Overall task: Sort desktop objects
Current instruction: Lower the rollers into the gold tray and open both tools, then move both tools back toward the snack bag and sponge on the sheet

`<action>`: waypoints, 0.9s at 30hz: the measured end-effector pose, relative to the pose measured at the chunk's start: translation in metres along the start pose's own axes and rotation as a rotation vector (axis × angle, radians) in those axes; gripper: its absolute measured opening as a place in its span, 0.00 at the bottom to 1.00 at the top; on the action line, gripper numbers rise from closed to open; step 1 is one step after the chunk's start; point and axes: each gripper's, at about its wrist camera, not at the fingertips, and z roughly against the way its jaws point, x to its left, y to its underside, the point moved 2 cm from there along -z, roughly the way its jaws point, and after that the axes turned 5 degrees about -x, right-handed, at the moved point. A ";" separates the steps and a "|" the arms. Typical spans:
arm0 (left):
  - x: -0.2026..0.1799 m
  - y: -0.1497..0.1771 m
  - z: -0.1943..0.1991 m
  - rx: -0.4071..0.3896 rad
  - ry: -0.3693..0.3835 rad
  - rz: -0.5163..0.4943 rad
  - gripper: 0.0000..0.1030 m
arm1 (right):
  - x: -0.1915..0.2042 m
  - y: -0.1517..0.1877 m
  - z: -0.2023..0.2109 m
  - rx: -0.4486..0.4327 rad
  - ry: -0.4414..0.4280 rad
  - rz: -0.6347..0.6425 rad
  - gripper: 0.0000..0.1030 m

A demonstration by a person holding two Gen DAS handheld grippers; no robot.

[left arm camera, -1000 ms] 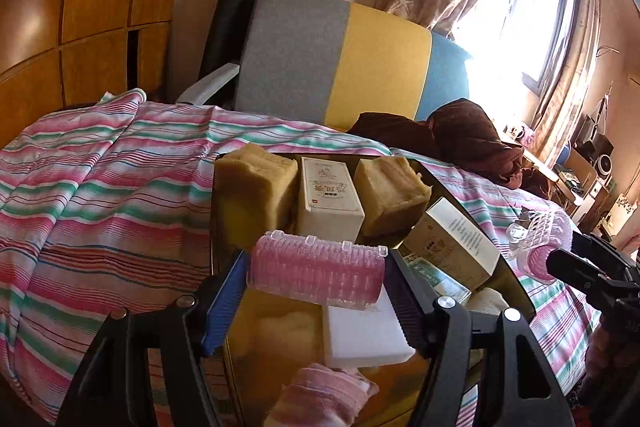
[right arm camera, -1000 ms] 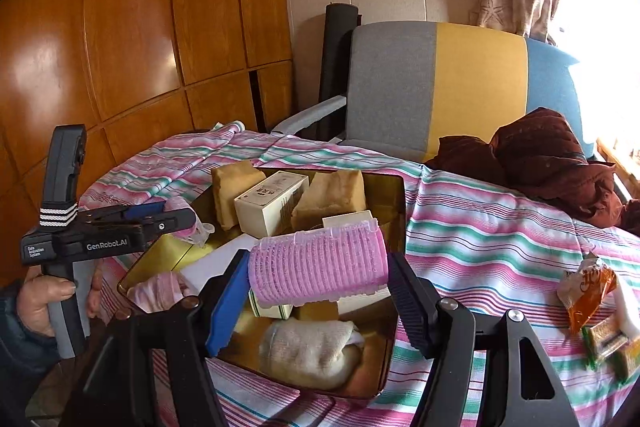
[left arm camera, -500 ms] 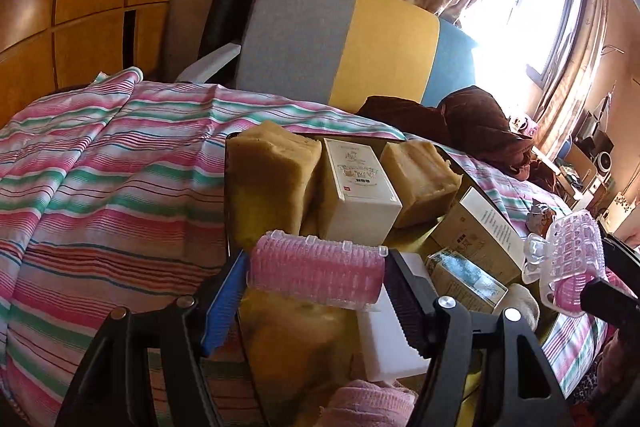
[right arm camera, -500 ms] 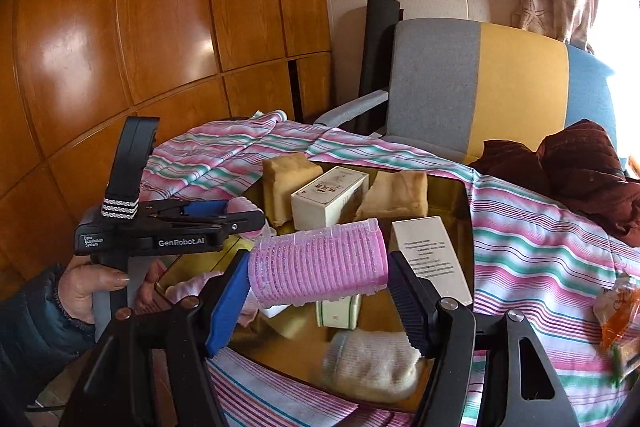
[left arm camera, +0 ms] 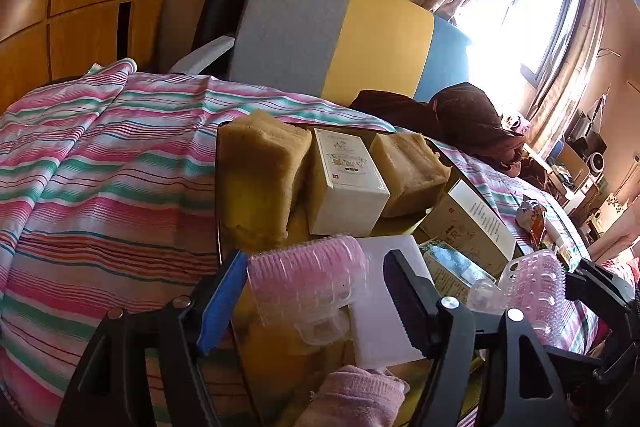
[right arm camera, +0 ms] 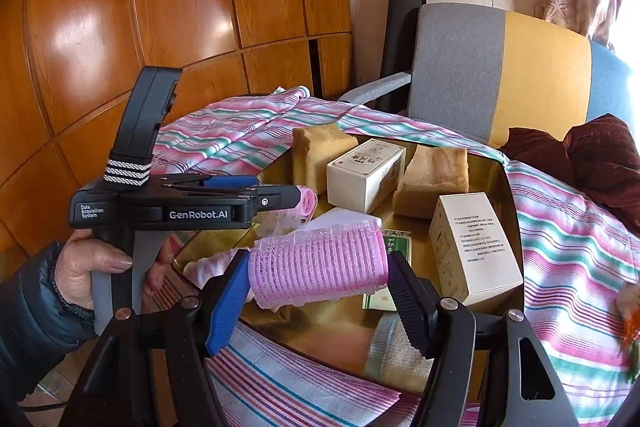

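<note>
A gold tray (left arm camera: 218, 195) (right arm camera: 509, 195) on the striped cloth holds brown blocks (left arm camera: 260, 179), white boxes (right arm camera: 366, 173), a white pad and rolled socks. My left gripper (left arm camera: 316, 267) hangs low over the tray's near part. A pink hair roller (left arm camera: 304, 279) sits tilted and blurred between its fingers, against the blue pad and apart from the black one, so it is loose. My right gripper (right arm camera: 316, 263) is shut on a second pink roller (right arm camera: 320, 267), end to end, above the tray's near edge. The left gripper (right arm camera: 288, 197) shows there from the side, held by a hand (right arm camera: 92, 267).
A grey, yellow and blue chair (right arm camera: 500, 67) stands behind the table with a brown cloth (left arm camera: 472, 123) heaped beside it. Snack packets (left arm camera: 532, 219) lie on the striped cloth (left arm camera: 100, 167) right of the tray. Wood panelling (right arm camera: 160, 7) lines the left.
The left gripper has pushed forward and lower over the tray, and its roller has come off the black finger and tipped down. The right gripper swung left, still holding its roller.
</note>
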 end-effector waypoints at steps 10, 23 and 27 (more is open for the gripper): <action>0.001 0.001 0.007 -0.011 0.009 0.003 0.72 | 0.002 0.008 -0.010 0.033 -0.006 -0.005 0.67; 0.003 0.000 0.018 -0.036 0.033 0.020 0.83 | 0.000 0.013 -0.017 0.062 -0.022 -0.035 0.68; 0.007 -0.002 0.023 -0.051 0.030 0.044 0.83 | -0.001 0.013 -0.016 0.057 -0.022 -0.042 0.68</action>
